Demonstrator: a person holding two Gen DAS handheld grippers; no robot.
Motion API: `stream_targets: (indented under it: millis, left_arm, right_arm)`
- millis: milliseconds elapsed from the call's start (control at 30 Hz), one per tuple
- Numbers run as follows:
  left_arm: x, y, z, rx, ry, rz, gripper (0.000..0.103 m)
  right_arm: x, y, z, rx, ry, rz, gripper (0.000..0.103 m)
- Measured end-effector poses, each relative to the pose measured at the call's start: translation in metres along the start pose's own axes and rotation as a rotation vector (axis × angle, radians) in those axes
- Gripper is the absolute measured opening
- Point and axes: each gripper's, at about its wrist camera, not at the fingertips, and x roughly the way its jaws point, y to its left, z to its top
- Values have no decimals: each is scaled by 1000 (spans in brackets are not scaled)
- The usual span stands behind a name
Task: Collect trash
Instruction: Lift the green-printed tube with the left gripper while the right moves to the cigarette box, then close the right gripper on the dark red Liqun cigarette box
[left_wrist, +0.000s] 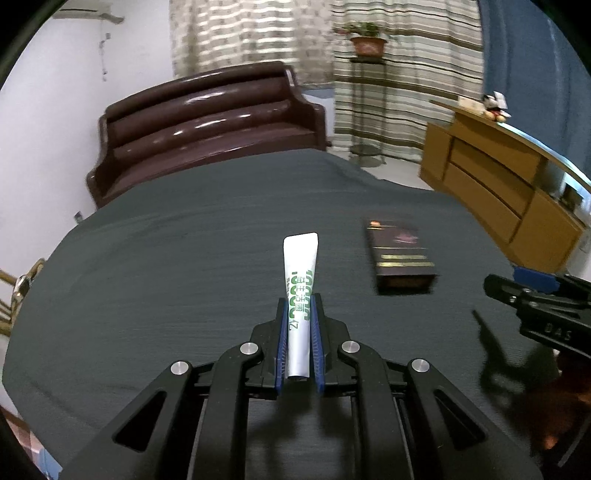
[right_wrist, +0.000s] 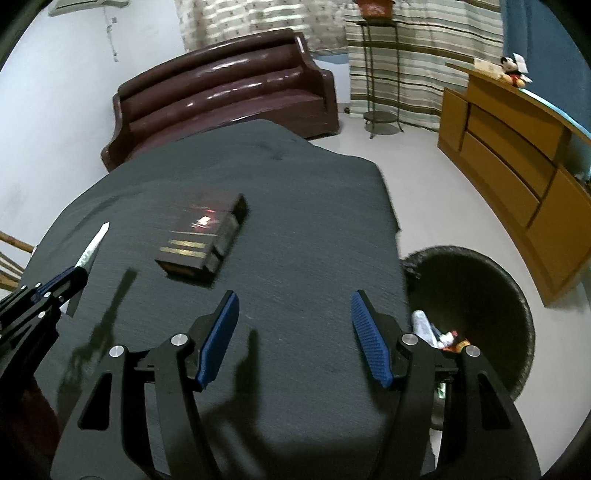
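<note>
My left gripper (left_wrist: 300, 301) is shut on a white tube with green print (left_wrist: 300, 288), which sticks out forward above the dark grey table cover (left_wrist: 184, 258). The same tube (right_wrist: 92, 245) shows at the left of the right wrist view, in the left gripper (right_wrist: 75, 275). A dark box with gold stripes (left_wrist: 400, 254) lies flat on the cover, to the right of the tube; the dark box (right_wrist: 201, 240) sits ahead and left of my right gripper. My right gripper (right_wrist: 294, 301) is open over the cover with nothing between its blue pads; it (left_wrist: 495, 288) enters the left wrist view at the right edge.
A round dark bin (right_wrist: 480, 295) stands on the floor by the table's right edge, with several bits of litter (right_wrist: 436, 332) inside. A brown sofa (right_wrist: 221, 99) is behind the table. A wooden cabinet (right_wrist: 517, 162) lines the right wall. A plant stand (right_wrist: 380, 74) is by the curtain.
</note>
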Motion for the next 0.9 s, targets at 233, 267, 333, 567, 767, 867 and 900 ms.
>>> stream_targets:
  millis: [233,267,333,567,767,867,900]
  left_arm:
    - [5,32,-1,-63,8,63,13]
    - [6,37,-1,-71,7,73,13]
    - [7,45,-1,-84,8,84,13]
    - [11,65,1,-114,9,122,13]
    - [19,71,4,-134,21,127,13]
    - [22,73,4,-139,23,124,13]
    - [22,73,4,-139,23,124,13]
  right_arm:
    - [12,37,14,-47,-4,21,69]
    - [14,42,17,-51,-3,23,69]
    - [19,50,21,-57,2,28,70]
    - [41,73,32,-66,29,-13,71]
    - [59,81,37,-58,64,-56,71]
    - [64,82,38,-52,81,-73,71]
    - [66,82,39,-51,85,-76,71]
